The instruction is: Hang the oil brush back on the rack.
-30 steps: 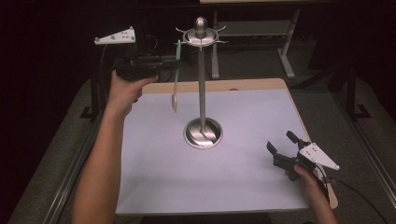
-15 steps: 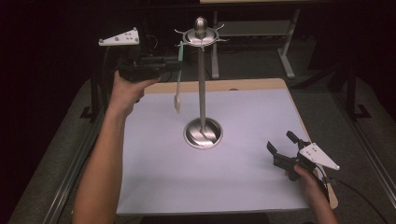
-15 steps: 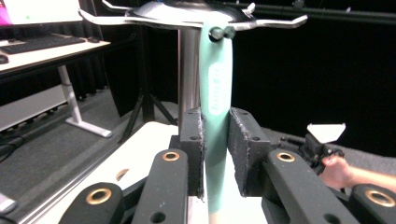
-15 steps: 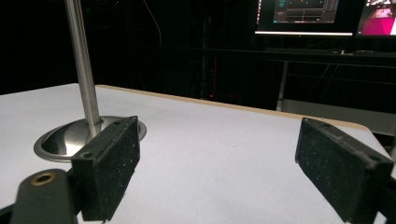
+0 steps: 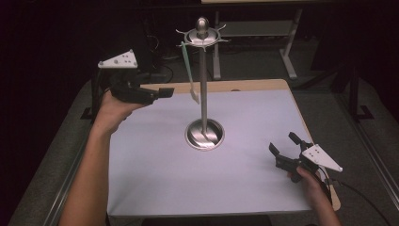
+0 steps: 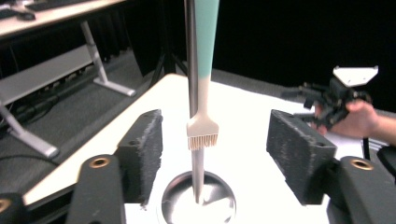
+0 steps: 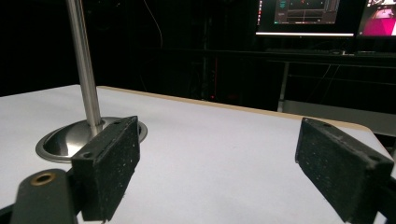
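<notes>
Left hand-held gripper (image 6: pixel 212 154) is standing open, jaws just parted, gripping nothing; brush (image 6: pixel 201 74) is hanging upright dead ahead beside the stand (image 5: pixel 203 94).

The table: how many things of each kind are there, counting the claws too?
Metal stand: 1
Brush with a mint green handle, hanging from the stand's top ring: 1
White mat on the table: 1
Claws: 2, the left claw and the right claw, both open and holding nothing
Total: 5
</notes>
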